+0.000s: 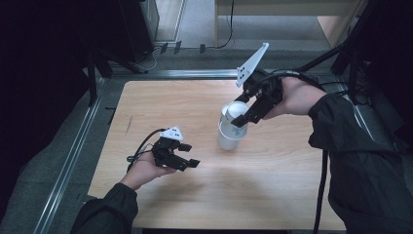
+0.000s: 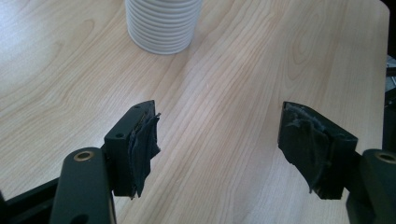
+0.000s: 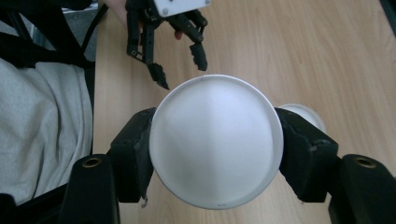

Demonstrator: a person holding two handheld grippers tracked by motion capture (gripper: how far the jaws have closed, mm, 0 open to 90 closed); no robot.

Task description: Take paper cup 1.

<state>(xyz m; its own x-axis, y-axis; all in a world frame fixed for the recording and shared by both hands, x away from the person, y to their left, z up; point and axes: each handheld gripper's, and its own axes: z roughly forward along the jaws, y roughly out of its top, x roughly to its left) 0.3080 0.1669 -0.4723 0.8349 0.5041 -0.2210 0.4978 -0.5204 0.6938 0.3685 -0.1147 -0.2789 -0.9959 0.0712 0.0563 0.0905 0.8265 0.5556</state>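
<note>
Paper cup clamped at its rim by the right gripper, lifting off the cup stack; left gripper released at 8 o'clock; next, a straight upward pull.

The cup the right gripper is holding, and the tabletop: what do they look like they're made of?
Cup: probably paper, matte white; the one standing on the table has a finely ribbed wall, typical of an insulated paper cup. Thin plastic can't be ruled out. Table: light wood-grain surface, smooth with a soft sheen, likely laminate rather than solid wood. Right gripper clamps the cup's sides.

left claw gapes wide; right claw is clamped, tilted downward.
</note>
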